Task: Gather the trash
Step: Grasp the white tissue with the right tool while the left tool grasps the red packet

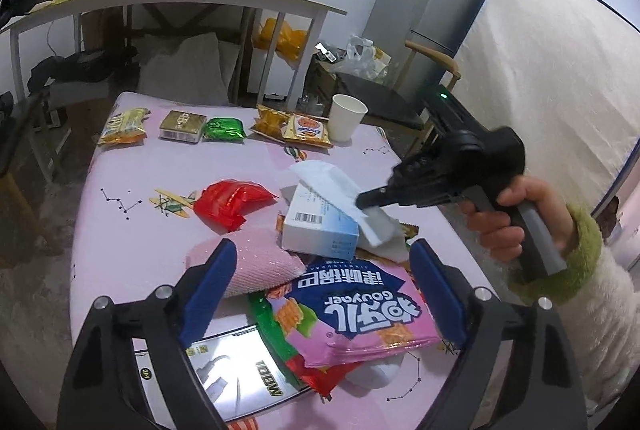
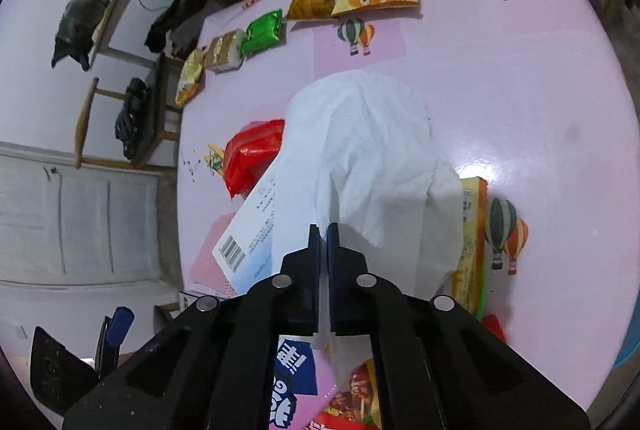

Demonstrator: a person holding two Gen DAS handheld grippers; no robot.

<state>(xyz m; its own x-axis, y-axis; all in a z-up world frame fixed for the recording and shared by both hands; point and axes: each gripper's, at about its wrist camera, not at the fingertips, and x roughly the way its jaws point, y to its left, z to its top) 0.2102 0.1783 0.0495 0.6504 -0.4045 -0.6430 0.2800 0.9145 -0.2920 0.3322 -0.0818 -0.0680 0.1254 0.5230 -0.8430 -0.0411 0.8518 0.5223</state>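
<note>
On pink table (image 1: pixel 168 165), one cup (image 1: pixel 346 117), one tissue (image 2: pixel 372 157)

Seven snack packets (image 1: pixel 362 304), two boxes (image 1: pixel 320 226) (one cup (image 1: pixel 346 117)).

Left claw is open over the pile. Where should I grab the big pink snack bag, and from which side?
Judging from the left wrist view, take the pink snack bag by its near crimped edge, coming down from above and in front. It lies flat on other wrappers, and that edge lifts off them slightly, so a pad could slip beneath. The left claw already straddles it, open.
</note>
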